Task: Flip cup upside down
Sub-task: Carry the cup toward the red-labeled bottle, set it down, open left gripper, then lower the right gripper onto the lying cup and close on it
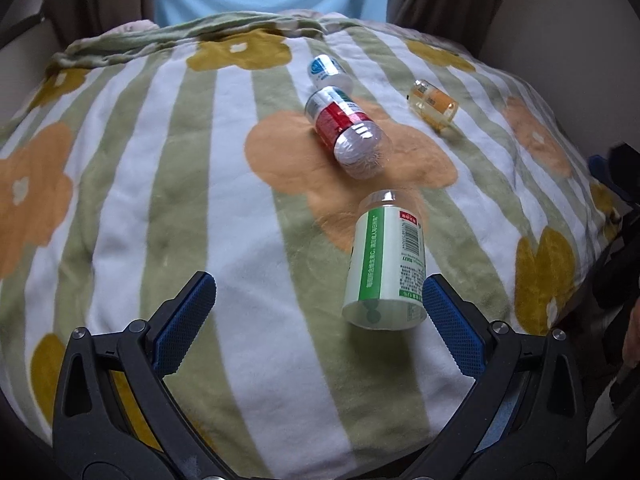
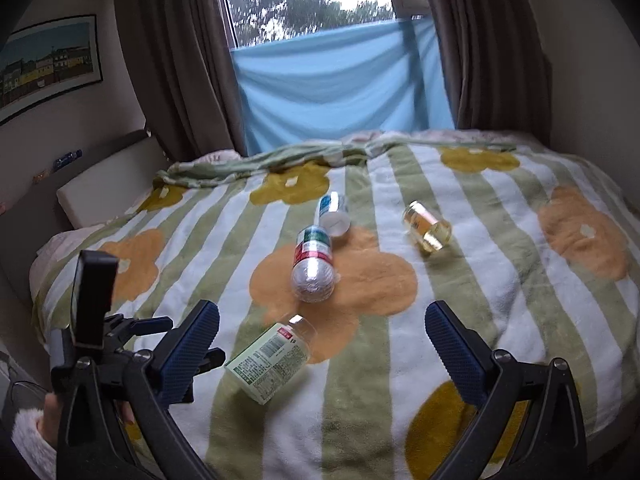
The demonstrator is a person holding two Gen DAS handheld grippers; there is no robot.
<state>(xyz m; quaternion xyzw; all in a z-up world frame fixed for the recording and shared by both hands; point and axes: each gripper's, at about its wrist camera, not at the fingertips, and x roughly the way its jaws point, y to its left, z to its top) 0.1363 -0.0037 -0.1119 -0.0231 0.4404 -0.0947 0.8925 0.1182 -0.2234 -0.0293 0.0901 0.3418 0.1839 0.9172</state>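
A white cup-like bottle with a green label (image 1: 386,264) lies on its side on the striped blanket, its base just inside the right finger of my open left gripper (image 1: 320,312). It also shows in the right wrist view (image 2: 270,358), close to the left finger of my open right gripper (image 2: 322,344). Neither gripper holds it. The left gripper itself (image 2: 120,344) appears at the lower left of the right wrist view.
A clear bottle with a red label (image 1: 346,132) (image 2: 313,266), a blue-labelled one (image 1: 328,72) (image 2: 333,214) and a small amber one (image 1: 434,102) (image 2: 426,226) lie farther back on the flowered blanket (image 1: 200,200). A headboard and pillow (image 2: 100,196) stand left; curtains behind.
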